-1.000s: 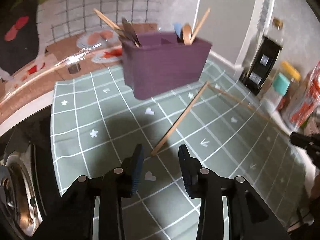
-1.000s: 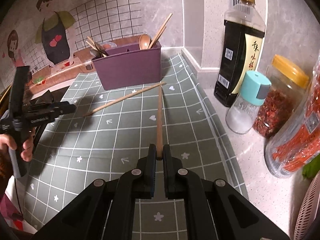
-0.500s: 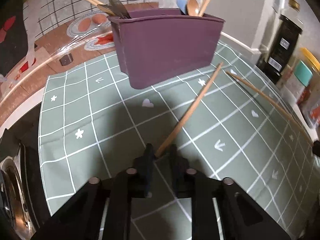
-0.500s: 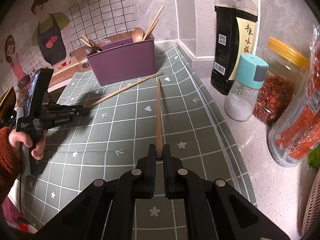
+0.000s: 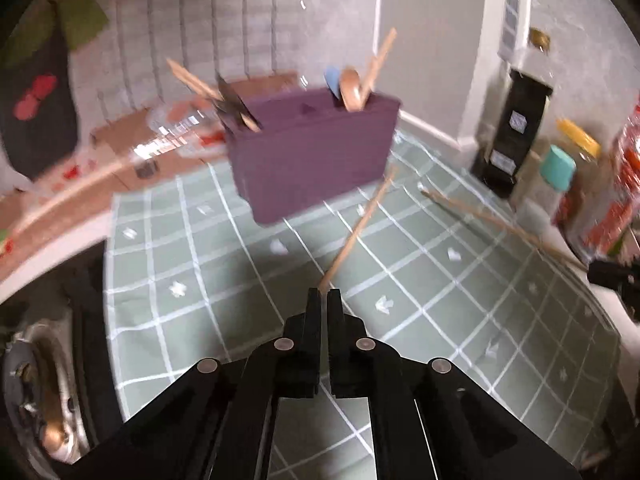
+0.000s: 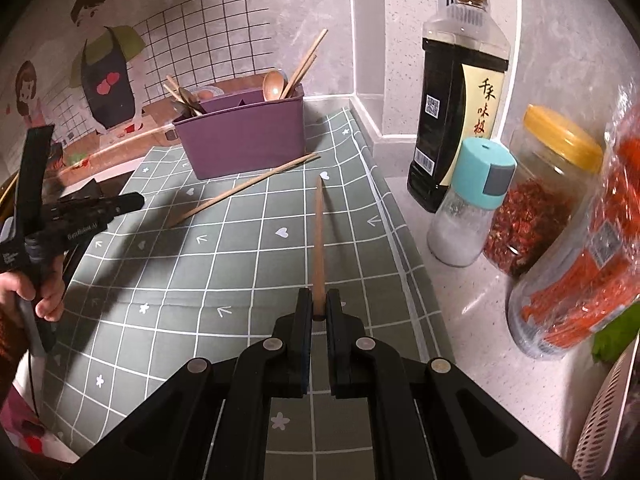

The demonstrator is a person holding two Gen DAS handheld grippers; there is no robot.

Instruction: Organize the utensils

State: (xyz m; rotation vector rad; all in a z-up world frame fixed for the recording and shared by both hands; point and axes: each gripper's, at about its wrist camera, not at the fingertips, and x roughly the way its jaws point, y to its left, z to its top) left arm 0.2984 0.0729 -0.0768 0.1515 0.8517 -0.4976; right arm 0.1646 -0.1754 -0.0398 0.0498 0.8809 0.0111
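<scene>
A chopstick is pinched at its near end by the left gripper, whose jaws have just been closing onto it. Its far tip reaches almost to the lower right corner of the purple caddy; whether the tip rests on the mat cannot be told through the blur. In the right wrist view the same chopstick runs from the left gripper towards the caddy, its far tip lying just in front of the caddy's front wall.

A second chopstick is pinched at its near end between the pressed-together jaws of the right gripper. It points away towards the caddy, and its far tip stops short of the first chopstick, well in front of the caddy's right end. In the left wrist view this stick is seen to the right of the caddy.

Spoons and chopsticks are stood in the caddy, leaning out at both ends. The caddy is set at the back of the green checked mat on the desk. To the right of the caddy, off the mat, a dark sauce bottle, a shaker with a teal cap and a jar with a yellow lid are grouped together.
</scene>
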